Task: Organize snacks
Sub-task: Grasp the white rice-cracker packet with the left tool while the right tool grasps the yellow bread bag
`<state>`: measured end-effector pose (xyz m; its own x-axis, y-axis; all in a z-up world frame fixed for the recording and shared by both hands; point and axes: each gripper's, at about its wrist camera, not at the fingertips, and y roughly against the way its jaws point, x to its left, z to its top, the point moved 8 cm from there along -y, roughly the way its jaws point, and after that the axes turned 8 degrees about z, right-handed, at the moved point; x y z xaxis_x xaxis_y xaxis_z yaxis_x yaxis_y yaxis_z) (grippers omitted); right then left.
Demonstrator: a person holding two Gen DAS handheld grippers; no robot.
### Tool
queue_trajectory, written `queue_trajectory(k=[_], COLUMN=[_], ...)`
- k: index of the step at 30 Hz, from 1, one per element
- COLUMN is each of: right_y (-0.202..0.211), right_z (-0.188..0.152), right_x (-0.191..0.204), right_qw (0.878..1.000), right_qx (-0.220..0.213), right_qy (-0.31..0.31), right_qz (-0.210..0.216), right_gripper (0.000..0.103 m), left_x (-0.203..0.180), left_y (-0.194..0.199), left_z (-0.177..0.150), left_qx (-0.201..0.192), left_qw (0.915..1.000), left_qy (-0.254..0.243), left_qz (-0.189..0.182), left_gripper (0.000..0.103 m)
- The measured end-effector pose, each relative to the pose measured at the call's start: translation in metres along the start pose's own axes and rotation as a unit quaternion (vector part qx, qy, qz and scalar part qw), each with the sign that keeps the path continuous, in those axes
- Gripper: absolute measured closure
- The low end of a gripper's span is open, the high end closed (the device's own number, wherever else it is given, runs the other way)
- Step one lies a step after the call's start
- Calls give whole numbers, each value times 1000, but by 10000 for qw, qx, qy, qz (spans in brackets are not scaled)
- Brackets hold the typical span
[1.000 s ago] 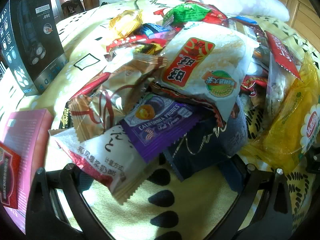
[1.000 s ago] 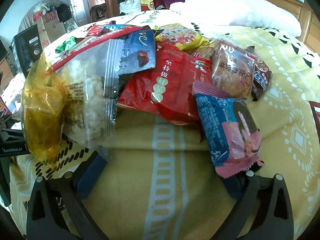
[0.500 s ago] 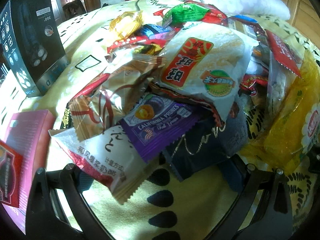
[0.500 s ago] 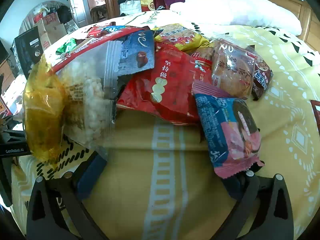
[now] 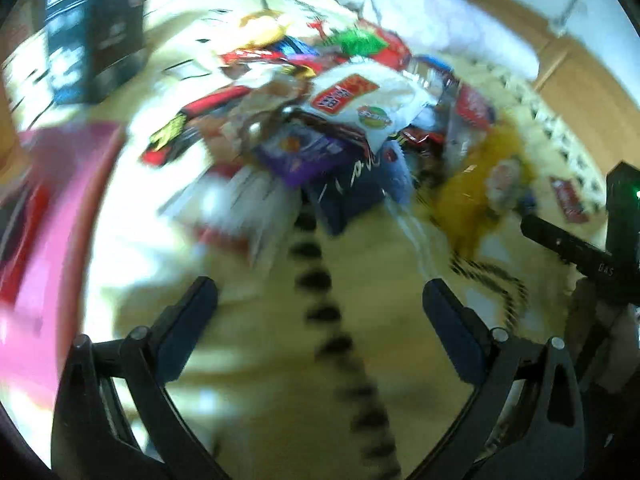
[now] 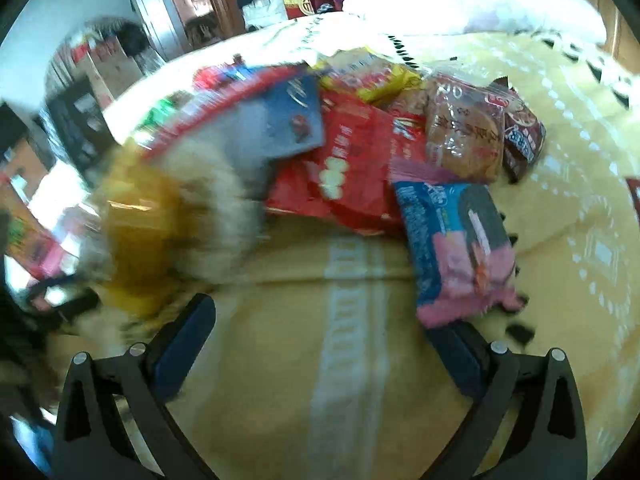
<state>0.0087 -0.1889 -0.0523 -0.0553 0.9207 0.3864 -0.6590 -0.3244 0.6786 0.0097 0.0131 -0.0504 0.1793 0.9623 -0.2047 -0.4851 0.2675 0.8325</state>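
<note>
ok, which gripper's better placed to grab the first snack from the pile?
Right. The right gripper is open with the blue-and-pink snack packet at its right finger; the left gripper is open over bare blanket.

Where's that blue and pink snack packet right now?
In the right wrist view, the blue and pink packet lies on the bedspread at the pile's right edge, beside the red packet, just ahead of the right gripper.
</note>
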Motion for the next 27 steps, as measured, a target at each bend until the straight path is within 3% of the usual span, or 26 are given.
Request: queue_trajectory(k=[2, 4, 7, 8, 14, 15, 16, 21, 24, 27], right_y=[17, 25, 8, 1, -42, -45, -43, 3, 32, 44], right_z=[-1, -3, -1, 2, 24, 21, 20, 13, 7, -4], right_x=[13, 35, 59, 62, 71, 71, 69, 61, 53, 40], right_qw=[9995, 9950, 9823, 9800, 9799, 9807, 9798, 9867, 9901, 9901], right_qx=[-168, -227, -72, -63, -121, -89, -48, 2, 266, 871], right_qy=[-145, -449, -944, -1054, -1215, -1209, -1214, -579, -183, 122], right_qz=[226, 860, 1619, 1686, 1579, 1536, 1589, 1519, 1366, 1097], right_gripper=[0, 2, 8, 9, 36, 50, 58, 60, 60, 60], left_x=[5, 4, 8, 9, 0, -6, -12, -51, -61, -60], left_y=[14, 24, 25, 26, 38, 38, 38, 15, -16, -34], left_z=[-8, -15, -17, -17, 5, 15, 22, 86, 113, 125], left_qx=[-92, -187, -253, -282, -582, -656, -710, -886, -631, -361], left_qw=[9996, 9994, 9991, 9990, 9978, 9974, 9969, 9919, 9922, 9933], left_qy=[253, 279, 319, 339, 253, 158, 102, -535, -716, -642], left_qz=[-106, -129, -85, -42, -165, -250, -312, -738, -799, -894], left_gripper=[1, 1, 1, 1, 1, 1, 1, 0, 0, 0])
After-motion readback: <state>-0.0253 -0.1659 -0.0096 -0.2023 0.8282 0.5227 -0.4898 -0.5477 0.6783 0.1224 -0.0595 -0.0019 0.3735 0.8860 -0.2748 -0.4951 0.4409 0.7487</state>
